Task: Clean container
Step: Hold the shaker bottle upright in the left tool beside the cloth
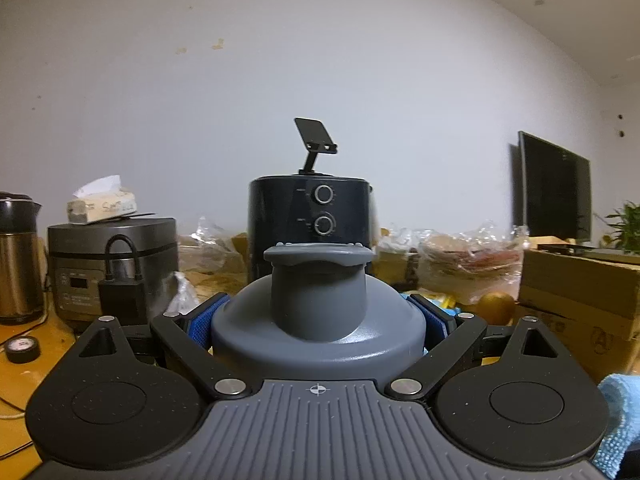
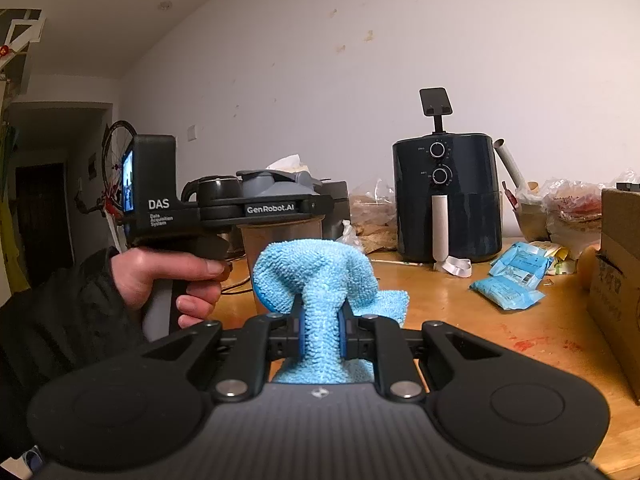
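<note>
Currently wipe prep: left gripper [image 1: 318,320] clamps container [image 1: 318,328] at lid; right gripper [image 2: 320,326] pinches blue cloth [image 2: 316,276] nearly closed. Next: bring cloth to container body.

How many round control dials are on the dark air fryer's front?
2: on the dark air fryer, one round dial near the top, the second dial directly below it, above the pale handle.

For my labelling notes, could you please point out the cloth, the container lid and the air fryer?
cloth [image 2: 320,268]: right wrist view, bunched top.
container lid [image 1: 318,320]: left wrist view, grey neck.
air fryer [image 2: 448,200]: right wrist view, dark front.
</note>
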